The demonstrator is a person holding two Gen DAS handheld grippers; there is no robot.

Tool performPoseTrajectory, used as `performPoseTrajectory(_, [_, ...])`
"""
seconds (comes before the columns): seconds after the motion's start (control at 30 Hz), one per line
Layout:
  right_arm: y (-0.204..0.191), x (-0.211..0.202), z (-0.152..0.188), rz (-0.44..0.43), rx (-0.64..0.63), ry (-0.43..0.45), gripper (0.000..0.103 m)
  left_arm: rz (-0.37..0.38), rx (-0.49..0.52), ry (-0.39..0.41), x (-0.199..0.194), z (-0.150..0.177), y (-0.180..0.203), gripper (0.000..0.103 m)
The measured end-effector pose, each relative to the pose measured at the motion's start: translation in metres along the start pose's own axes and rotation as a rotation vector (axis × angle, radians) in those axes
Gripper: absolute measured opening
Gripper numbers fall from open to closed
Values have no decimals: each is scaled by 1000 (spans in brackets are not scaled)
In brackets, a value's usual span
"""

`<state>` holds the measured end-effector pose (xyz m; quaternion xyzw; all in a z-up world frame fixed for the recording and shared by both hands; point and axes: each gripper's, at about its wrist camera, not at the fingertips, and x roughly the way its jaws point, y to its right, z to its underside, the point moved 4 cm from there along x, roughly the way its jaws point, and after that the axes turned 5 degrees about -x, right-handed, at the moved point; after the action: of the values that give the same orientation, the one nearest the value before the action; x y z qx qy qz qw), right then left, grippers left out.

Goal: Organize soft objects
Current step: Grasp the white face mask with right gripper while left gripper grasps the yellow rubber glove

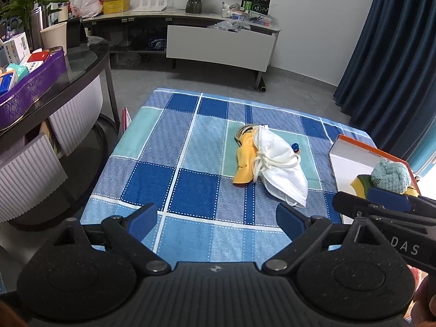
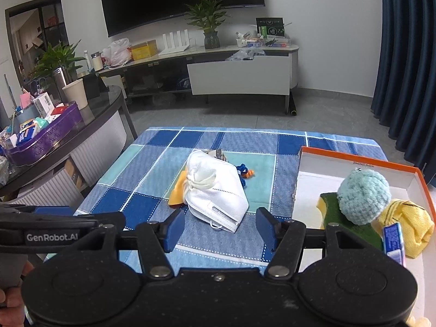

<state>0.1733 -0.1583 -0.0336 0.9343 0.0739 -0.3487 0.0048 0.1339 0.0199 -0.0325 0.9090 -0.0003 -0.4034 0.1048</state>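
Observation:
A white face mask [image 1: 278,163] [image 2: 215,190] lies mid-cloth on top of a yellow cloth [image 1: 245,160] [image 2: 177,190], with a small blue and orange item [image 2: 245,173] behind it. An orange-rimmed white box [image 2: 354,160] [image 1: 351,150] at the right holds a light blue knitted ball [image 2: 363,197] [image 1: 391,174], a green and yellow sponge [image 2: 340,212] and a yellow cloth [image 2: 411,223]. My left gripper [image 1: 216,220] is open and empty, near the cloth's front. My right gripper [image 2: 219,229] is open and empty, just in front of the mask.
The blue checked cloth [image 1: 177,163] covers a low table. A dark glass table [image 1: 81,65] with a purple tray [image 1: 32,87] of boxes stands at the left. A TV cabinet [image 1: 218,43] runs along the far wall. Blue curtains [image 1: 395,41] hang at the right.

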Motion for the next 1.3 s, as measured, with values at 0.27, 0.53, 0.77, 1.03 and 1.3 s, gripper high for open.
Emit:
performPoseTrajectory(0.27, [4,35,-7,-18,6,-45,78,-16,-15,-24,16,-2,-10,96])
performPoseTrajectory(0.53, [0,79,-21,-76,22,-98,83,-28,-42,-43,29,-4,-24,96])
performPoseTrajectory(0.77, [4,119,-31,-68,51,-135,90,-35,-56,-55,39,-7,-33,96])
performPoseTrajectory(1.03, [11,130,-25,-92,72,-139,71,-34,-61,-58,47,-9,-35,96])
performPoseTrajectory(1.3, [30,78,-29,-81,110,-41,55,-9,-40,-40,53,-17,-24,96])
